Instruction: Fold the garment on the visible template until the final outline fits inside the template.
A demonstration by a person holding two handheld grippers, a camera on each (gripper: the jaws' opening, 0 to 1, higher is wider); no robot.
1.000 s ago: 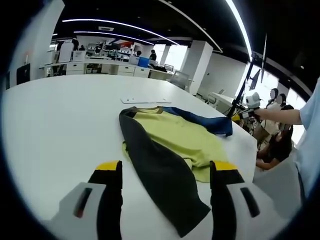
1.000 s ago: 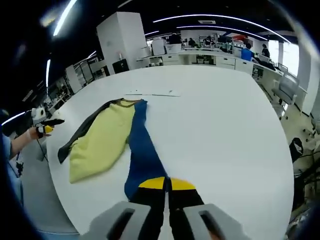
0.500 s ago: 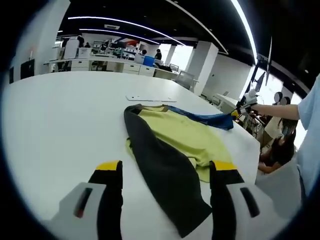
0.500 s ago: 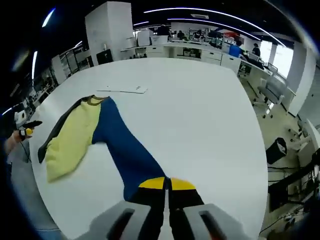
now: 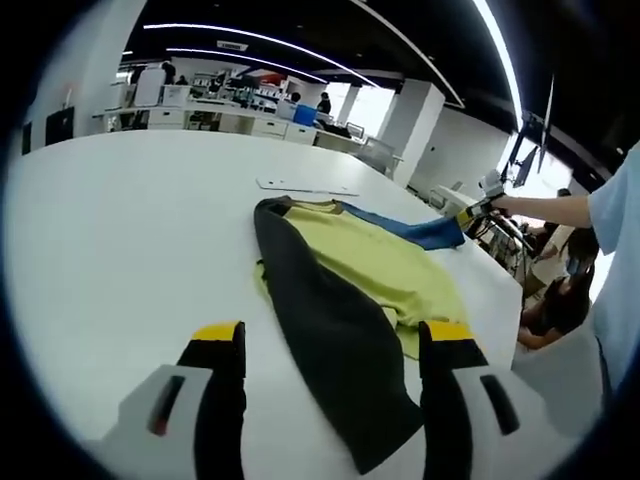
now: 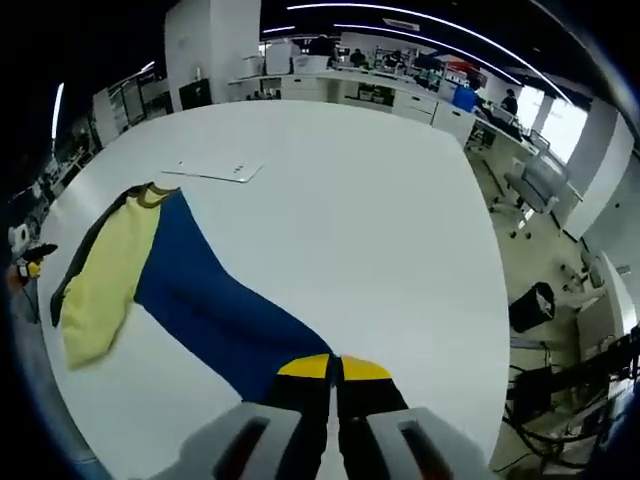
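Note:
A garment lies on the white round table [image 5: 100, 250]. It has a yellow-green body [image 5: 375, 265], a black sleeve [image 5: 330, 340] and a blue sleeve [image 5: 410, 228]. My left gripper [image 5: 332, 335] is open, with its jaws astride the black sleeve's end. My right gripper [image 6: 333, 368] is shut on the end of the blue sleeve [image 6: 215, 300], which is stretched out away from the yellow-green body [image 6: 100, 275]. In the left gripper view the right gripper [image 5: 470, 215] holds that sleeve at the far right. A thin white flat strip [image 5: 305, 186] lies beyond the collar.
The table edge [image 6: 480, 300] drops to the floor, where a black bin [image 6: 527, 305] and office chairs stand. A person's arm [image 5: 560, 208] reaches in from the right. Desks with people line the back of the room.
The right gripper has drawn the blue sleeve outward, so it now lies long and taut from the body. The left gripper has stayed open over the black sleeve.

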